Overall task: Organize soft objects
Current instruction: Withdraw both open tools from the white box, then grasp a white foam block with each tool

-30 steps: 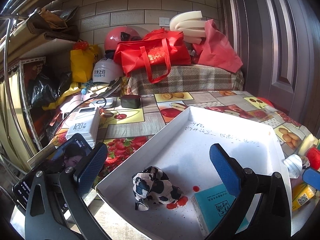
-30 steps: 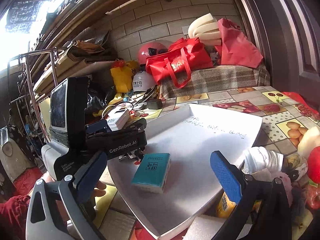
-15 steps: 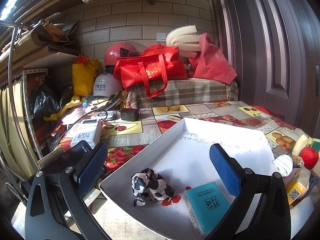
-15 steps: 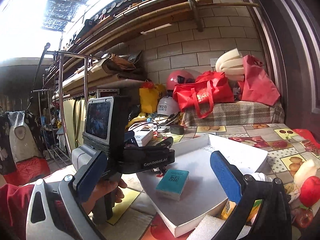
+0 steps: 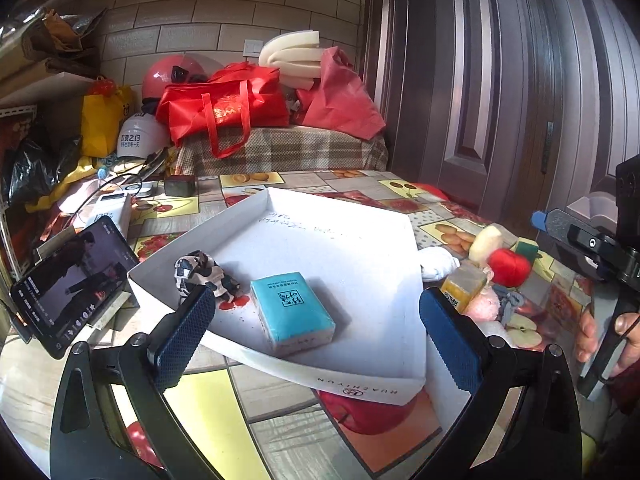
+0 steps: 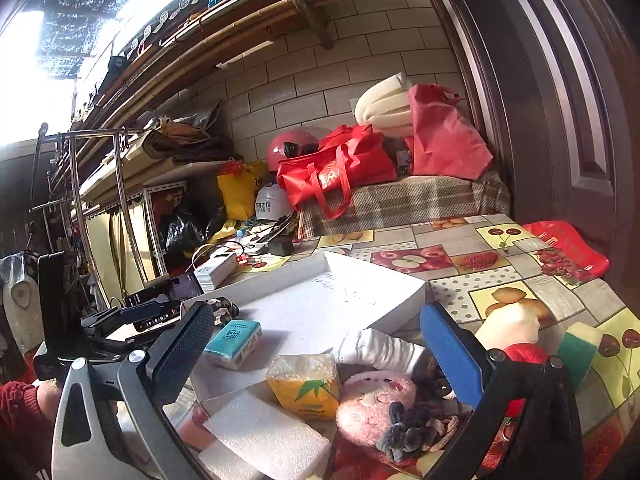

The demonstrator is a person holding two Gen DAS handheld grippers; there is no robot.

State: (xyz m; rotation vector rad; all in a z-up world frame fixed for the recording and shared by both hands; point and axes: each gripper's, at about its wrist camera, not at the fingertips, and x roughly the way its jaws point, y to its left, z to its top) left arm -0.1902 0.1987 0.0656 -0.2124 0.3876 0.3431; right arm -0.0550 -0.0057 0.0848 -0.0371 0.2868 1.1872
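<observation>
Left wrist cam: low, close, facing the white tray [image 5: 352, 378] from its near edge. Right wrist cam: from tray's right side, over the soft pile. 2 views share tray, teal tissue pack [image 5: 292, 312] [image 6: 234, 338], back wall.

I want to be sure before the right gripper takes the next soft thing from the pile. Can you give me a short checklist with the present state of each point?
1. right gripper open and holding nothing: ok, jaws wide apart.
2. left gripper open and holding nothing: ok.
3. Free room in the white tray: ok; only the teal tissue pack and the black-and-white cloth lie inside, near its front edge.
4. A soft thing lies between the right jaws: ok, the pink plush toy and the yellow tissue pack are there.
5. Pink plush toy free of neighbours: not ok, a grey knotted thing lies against it.
6. Whether the two are joined: cannot tell.
</observation>
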